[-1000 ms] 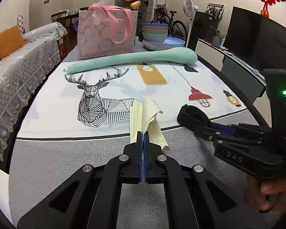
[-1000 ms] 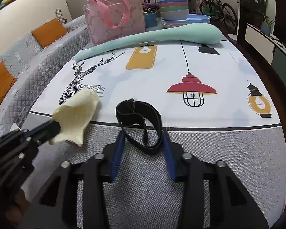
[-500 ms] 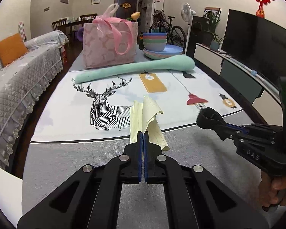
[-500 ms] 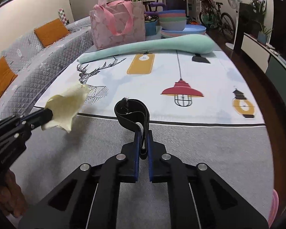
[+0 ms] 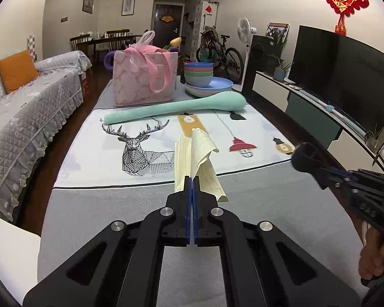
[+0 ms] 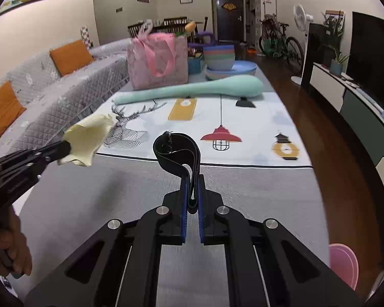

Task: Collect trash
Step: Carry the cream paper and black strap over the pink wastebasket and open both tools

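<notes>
Left wrist view: left tongs (image 5: 192,179) pressed together, pinching the lower edge of a crumpled sheet of pale yellow lined paper (image 5: 195,153). The paper stands up from the fingertips, clear of the worktop (image 5: 89,217), over the seam between the grey cloth and the printed deer-and-lamp mat (image 5: 140,138). Right tongs (image 5: 317,168) enter from the right edge, a black strap (image 5: 304,157) at their tip; a hand (image 5: 376,258) grips the handle low right. Far end of worktop: long mint-green cushion (image 5: 176,107), pink bag (image 5: 146,76), stacked pastel bowls (image 5: 198,73) on plates.

Right wrist view: right tongs (image 6: 192,179) nearly closed, pinching the two ends of the black strap (image 6: 176,151); its loop rises ahead of the fingertips, off the worktop (image 6: 243,184). The jaws have just been closing on the strap. Left tongs (image 6: 64,149) reach in from the left edge with the yellow paper (image 6: 89,138) held in the air above the cloth. Pink round object (image 6: 343,263) at lower right, only partly visible. Grey quilted sofa (image 6: 51,94) with orange pillows at left.
</notes>
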`<state>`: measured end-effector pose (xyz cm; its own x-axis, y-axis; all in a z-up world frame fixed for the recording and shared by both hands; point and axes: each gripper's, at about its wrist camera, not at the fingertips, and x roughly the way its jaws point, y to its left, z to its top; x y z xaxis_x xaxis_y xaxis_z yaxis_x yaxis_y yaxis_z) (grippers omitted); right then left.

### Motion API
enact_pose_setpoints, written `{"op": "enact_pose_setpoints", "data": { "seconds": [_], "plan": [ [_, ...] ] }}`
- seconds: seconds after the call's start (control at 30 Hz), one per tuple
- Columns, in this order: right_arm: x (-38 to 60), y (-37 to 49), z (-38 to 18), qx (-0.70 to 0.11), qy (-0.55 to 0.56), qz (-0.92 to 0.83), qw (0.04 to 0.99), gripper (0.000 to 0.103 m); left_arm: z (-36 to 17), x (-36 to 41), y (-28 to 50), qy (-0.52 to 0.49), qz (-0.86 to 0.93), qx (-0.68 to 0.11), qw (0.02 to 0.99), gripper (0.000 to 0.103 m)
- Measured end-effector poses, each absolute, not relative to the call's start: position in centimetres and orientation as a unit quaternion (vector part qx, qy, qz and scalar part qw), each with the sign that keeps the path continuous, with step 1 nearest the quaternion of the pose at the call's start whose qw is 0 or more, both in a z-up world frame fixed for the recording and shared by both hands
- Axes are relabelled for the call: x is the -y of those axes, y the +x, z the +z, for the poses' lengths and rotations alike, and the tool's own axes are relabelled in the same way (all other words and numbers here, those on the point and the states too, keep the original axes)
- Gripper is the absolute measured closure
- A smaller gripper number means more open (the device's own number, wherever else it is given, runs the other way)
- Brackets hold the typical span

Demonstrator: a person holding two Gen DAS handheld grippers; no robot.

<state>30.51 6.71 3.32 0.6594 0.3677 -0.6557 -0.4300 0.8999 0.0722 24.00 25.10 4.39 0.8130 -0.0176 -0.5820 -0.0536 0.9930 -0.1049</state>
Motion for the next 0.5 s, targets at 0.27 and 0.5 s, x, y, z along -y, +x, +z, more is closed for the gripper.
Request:
{"op": "enact_pose_setpoints", "data": {
  "seconds": [0.27, 0.5],
  "plan": [
    [-3.0, 25.6, 7.1, -0.316, -0.019, 0.218, 0.923, 0.096, 5.4, -22.3, 21.4, -0.042, -0.007, -0.295, 0.955, 0.102],
    [0.9, 22.6, 8.7, -0.301, -0.005, 0.206, 0.931, 0.096, 5.3, -20.1, 19.5, -0.035, -0.025, -0.292, 0.955, 0.102]
  ]
}}
